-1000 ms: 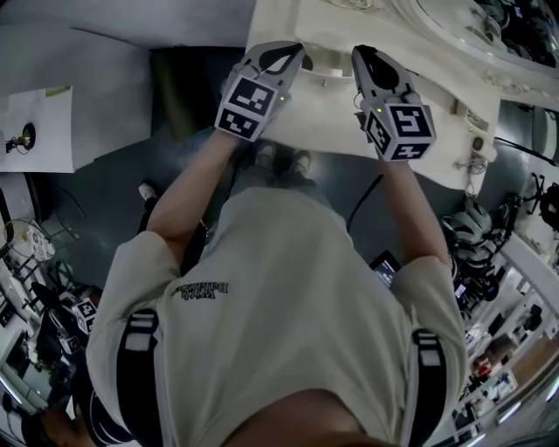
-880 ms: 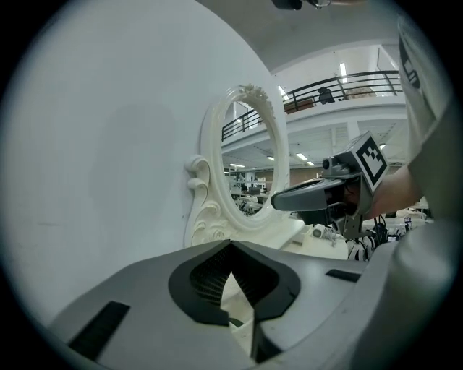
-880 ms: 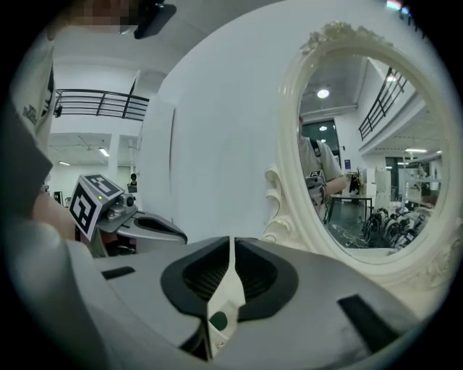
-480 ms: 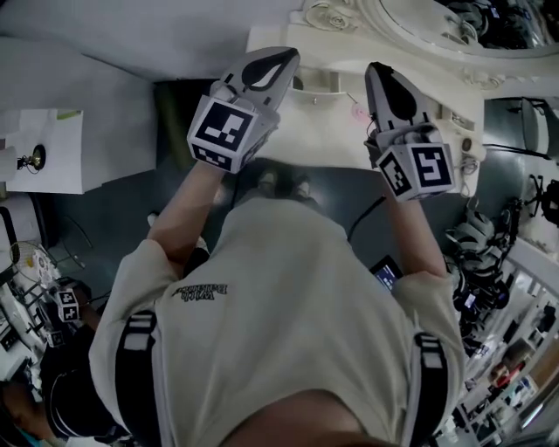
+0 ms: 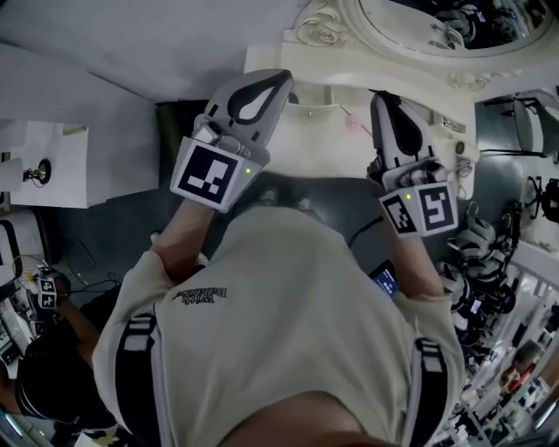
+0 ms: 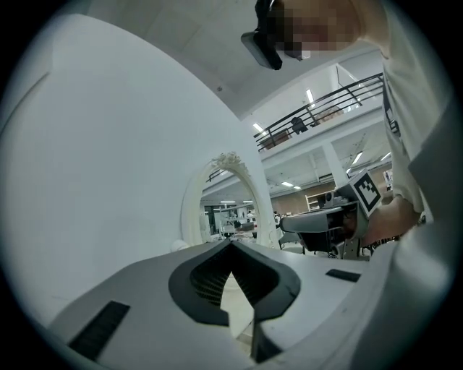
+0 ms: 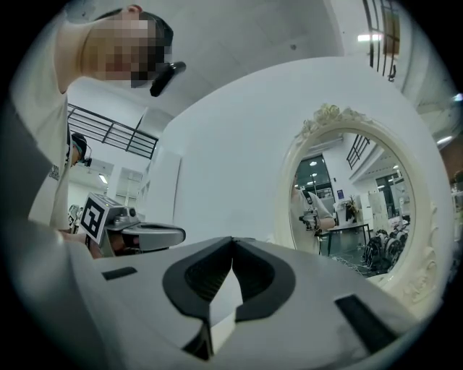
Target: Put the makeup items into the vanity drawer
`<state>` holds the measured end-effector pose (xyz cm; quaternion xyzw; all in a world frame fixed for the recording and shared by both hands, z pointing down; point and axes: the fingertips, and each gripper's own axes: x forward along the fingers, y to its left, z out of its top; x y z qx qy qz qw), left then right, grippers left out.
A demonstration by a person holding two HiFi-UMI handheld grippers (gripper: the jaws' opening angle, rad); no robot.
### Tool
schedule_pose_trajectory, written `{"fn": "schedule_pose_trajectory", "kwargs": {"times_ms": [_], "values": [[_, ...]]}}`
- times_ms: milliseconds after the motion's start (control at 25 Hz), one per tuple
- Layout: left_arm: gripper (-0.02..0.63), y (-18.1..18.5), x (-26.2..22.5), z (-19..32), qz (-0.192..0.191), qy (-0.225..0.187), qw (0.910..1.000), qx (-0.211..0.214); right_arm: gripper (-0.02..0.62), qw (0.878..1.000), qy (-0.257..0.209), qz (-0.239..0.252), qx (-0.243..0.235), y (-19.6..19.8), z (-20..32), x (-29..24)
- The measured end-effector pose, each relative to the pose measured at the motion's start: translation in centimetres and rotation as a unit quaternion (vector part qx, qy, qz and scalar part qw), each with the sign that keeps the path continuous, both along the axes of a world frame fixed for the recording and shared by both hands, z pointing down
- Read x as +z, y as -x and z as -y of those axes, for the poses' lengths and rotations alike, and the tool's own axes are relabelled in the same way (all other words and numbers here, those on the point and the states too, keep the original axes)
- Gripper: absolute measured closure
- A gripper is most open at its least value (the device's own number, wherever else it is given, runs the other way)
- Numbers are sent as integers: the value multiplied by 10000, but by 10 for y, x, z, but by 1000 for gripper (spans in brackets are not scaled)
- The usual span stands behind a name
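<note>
Looking down, head view: I held my left gripper (image 5: 278, 80) and right gripper (image 5: 381, 100) side by side, well apart. Both were over the front of the cream vanity worktop (image 5: 319, 112), below the ornate mirror (image 5: 419, 22).
Makeup items: the only candidate I saw was a small pink thing (image 5: 352, 123) lying on the worktop just beside my right gripper. It was too small to tell what it was.
Drawer: no open drawer showed, and the vanity's front could not be seen from above.
Left gripper view: my jaws were pressed together at the tips with nothing between them. The mirror and my other gripper lay ahead.
Right gripper view: it was the same here, jaws closed tip to tip and empty, pointing level at the wall beside the mirror.
Step in hand: I judged I was between carries, both grippers empty above the worktop.
Next move: it called for parting one gripper's jaws, lowering it to the pink thing, and having the drawer open to take it.
</note>
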<state>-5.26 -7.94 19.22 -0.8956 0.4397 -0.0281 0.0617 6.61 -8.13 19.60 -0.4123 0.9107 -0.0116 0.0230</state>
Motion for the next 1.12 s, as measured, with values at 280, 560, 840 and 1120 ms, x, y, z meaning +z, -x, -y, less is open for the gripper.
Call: {"fn": "schedule_pose_trajectory", "kwargs": {"times_ms": [280,560,840,1120], "values": [[592,1,10,-20,54,145,9999,7,589,9999,-104,-95,-12,0,-19,-2],[592,-1,6,-31,-17,64,10000,-35,589,9999,-94,-15,-45,0,-32,-1],[592,-1,4,-38,-60,6,10000,-31,589,9999,-89,-23,-52,0,-38,-1],[592,-3,6,-44,-72,-57,9999,-66,589,10000,-40,-41,-21,-3,-41,5]]}}
